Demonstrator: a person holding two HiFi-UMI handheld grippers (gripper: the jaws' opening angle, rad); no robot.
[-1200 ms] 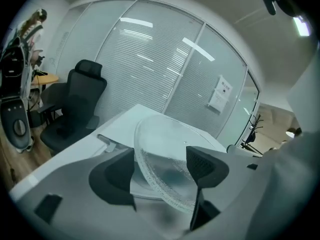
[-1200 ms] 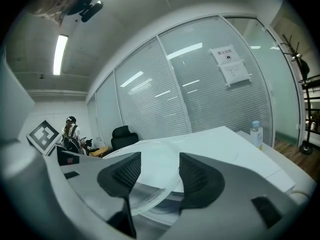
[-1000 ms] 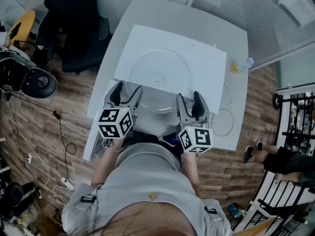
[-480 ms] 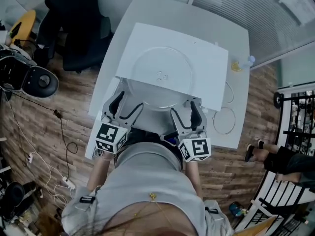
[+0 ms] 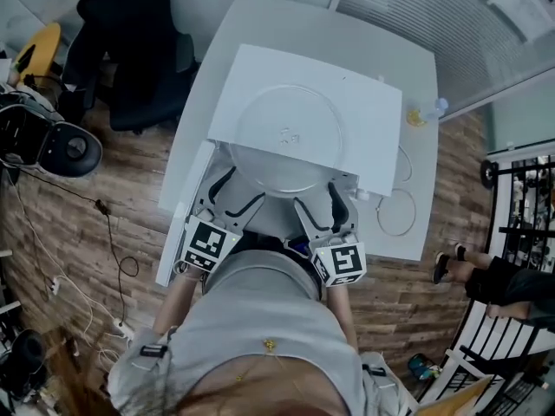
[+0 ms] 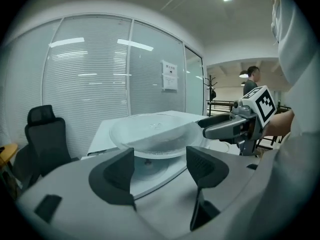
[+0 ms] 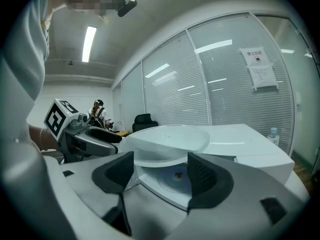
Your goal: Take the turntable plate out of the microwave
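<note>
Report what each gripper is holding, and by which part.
Nothing is held. The left gripper is open; the right gripper has just been opening, with nothing between its fingers. The glass plate lies on top of the microwave, beyond both.

Microwave interior point(image 7: 174, 180) partly behind turntable plate point(image 7: 167, 140)

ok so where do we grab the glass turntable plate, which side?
Take the near rim of the glass turntable plate, coming in level from the person's side. It lies flat on top of the microwave and only that rim overhangs the front, so fingers could likely close above and below it.
</note>
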